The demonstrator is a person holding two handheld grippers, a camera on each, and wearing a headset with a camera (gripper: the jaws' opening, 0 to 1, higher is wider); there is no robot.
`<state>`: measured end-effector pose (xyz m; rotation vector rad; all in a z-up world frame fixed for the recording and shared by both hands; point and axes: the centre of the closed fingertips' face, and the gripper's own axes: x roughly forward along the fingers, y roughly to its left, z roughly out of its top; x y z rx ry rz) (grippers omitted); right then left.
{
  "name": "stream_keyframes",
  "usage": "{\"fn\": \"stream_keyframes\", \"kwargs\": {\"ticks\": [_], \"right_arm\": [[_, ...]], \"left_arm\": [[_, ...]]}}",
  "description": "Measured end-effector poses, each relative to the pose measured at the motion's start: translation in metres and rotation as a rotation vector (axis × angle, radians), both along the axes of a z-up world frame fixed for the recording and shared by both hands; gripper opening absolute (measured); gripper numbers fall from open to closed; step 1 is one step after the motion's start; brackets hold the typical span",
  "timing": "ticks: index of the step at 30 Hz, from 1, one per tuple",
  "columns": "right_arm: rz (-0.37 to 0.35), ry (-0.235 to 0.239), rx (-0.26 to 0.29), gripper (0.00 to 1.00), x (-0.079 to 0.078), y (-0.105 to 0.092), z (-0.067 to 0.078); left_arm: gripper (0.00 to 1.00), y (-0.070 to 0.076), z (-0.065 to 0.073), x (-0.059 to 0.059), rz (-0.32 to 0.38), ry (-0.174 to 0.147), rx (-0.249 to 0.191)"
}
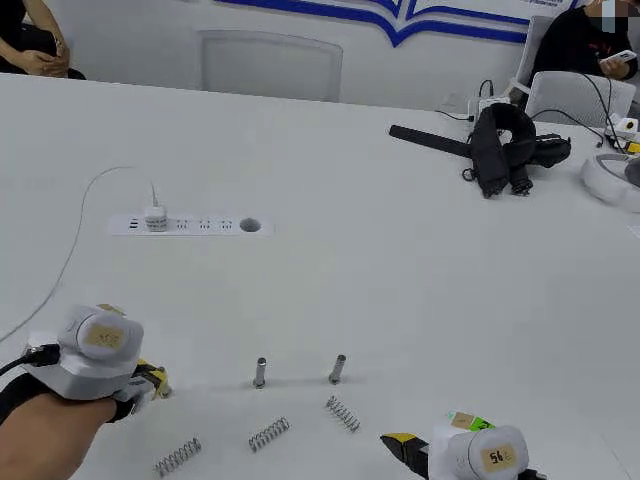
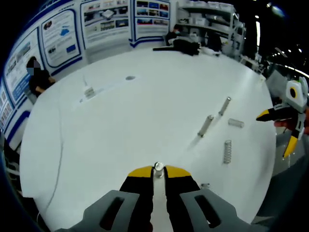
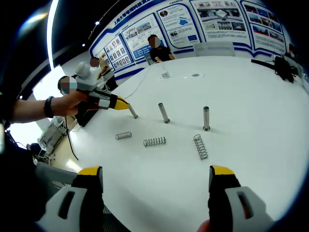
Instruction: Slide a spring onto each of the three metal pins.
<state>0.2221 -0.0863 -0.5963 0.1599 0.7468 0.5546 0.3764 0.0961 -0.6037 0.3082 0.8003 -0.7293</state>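
My left gripper [image 2: 158, 175] has its fingers pinched on one pin [image 2: 158, 167] at the near left of the worktop [image 1: 400, 270]. My right gripper [image 3: 157, 174] hangs by the near edge, fingers spread wide and empty. A second pin [image 1: 260, 372] and a third pin [image 1: 338, 368] stand upright and apart. Just before them lie a left spring [image 1: 178, 456], a middle spring [image 1: 269, 433] and a right spring [image 1: 342, 413]. Beyond is broad bare white surface up to a power strip [image 1: 190, 224]. A sticker [image 1: 497, 458] on the right gripper shows digits, perhaps 45. The wall posters [image 3: 183, 24] are too small to read.
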Motion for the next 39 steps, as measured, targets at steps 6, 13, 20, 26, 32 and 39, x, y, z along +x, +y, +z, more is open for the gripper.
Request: {"fn": "stream_keyframes", "kwargs": {"ticks": [6, 13, 20, 26, 32, 39], "right_arm": [[0.002, 0.003, 0.0, 0.92, -0.001, 0.0, -0.001], [-0.002, 0.006, 0.002, 0.92, -0.001, -0.001, -0.001], [-0.003, 0.006, 0.0, 0.92, -0.002, -0.001, -0.001], [0.0, 0.009, 0.003, 0.91, -0.003, 0.0, -0.002], [0.002, 0.011, 0.002, 0.91, -0.003, 0.0, -0.003], [0.006, 0.014, 0.004, 0.91, -0.004, 0.001, -0.003]], "left_arm": [[0.08, 0.001, -0.002, 0.004, -0.008, -0.006, 0.009], [0.08, 0.001, -0.003, 0.005, -0.013, -0.007, 0.012], [0.08, 0.001, -0.004, 0.006, -0.022, -0.009, 0.014], [0.11, 0.002, -0.005, 0.005, -0.01, -0.005, 0.012], [0.15, 0.003, -0.006, 0.004, -0.009, 0.004, 0.009], [0.2, 0.005, -0.007, -0.008, -0.014, 0.022, 0.009]]}}
